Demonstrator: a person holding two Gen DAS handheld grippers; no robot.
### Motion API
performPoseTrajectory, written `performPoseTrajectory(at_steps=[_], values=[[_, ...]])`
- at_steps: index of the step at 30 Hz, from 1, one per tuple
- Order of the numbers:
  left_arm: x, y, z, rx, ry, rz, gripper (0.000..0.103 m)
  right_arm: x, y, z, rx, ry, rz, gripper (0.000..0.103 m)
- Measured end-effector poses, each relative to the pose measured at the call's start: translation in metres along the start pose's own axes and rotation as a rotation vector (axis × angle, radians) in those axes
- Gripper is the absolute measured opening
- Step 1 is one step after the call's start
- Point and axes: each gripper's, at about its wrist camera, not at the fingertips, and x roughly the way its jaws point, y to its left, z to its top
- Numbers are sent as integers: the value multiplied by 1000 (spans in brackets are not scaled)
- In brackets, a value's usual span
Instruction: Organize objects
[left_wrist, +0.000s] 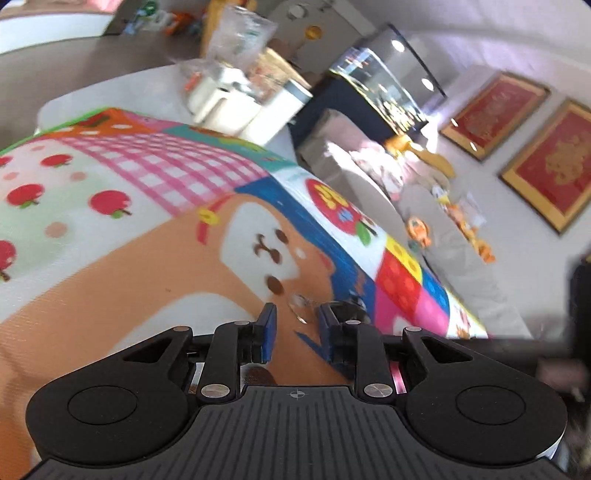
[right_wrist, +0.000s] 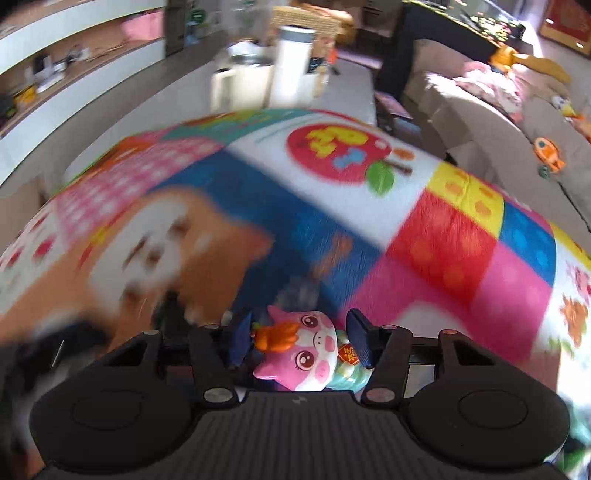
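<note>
Resting between right gripper (right_wrist: 299, 336) pads: pink-and-white plastic cat figurine (right_wrist: 303, 350), gripped; left gripper (left_wrist: 297, 319) nearly closed on small clear object (left_wrist: 300, 308), above colourful patchwork play mat (left_wrist: 147, 206).

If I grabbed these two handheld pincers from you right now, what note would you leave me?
Right gripper: a pink cat figurine with an orange bow sits between its fingers, above the colourful play mat. The picture is too blurred to confirm a firm pinch.
Left gripper: nearly shut around something small and clear, too faint to identify.
White containers stand at the mat's far end; small orange toys lie on the sofa.
Done: figurine collected, it seems. Left: setting it down; where it belongs isn't visible.
</note>
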Motion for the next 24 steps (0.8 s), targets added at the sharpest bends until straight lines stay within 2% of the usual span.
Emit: performPoseTrajectory(at_steps=[6,9,11,13,17,21,24], values=[[6,-35,-24,173,128,-53,27,-74,9,-97,-52,-31,57,55],[7,-54,-44,224,221,-126,27,-106,7,-139,-80,-72,4,56],[5,-67,-54,256,289,-194,27,-126,3,-160,-73,-114,-51,61],[-12,-76,-56,295,263,-227,26,-147,-7,-174,-20,-153,-66,71],[-64,-88,-50,426,164,-185,27,-183,-18,-202,65,-213,2,83],[-113,-98,-58,566,175,-194,27,-187,-10,-226,48,-236,8,85],[-134,-105,-77,660,237,-253,27,-172,-7,-238,87,-219,-28,85]])
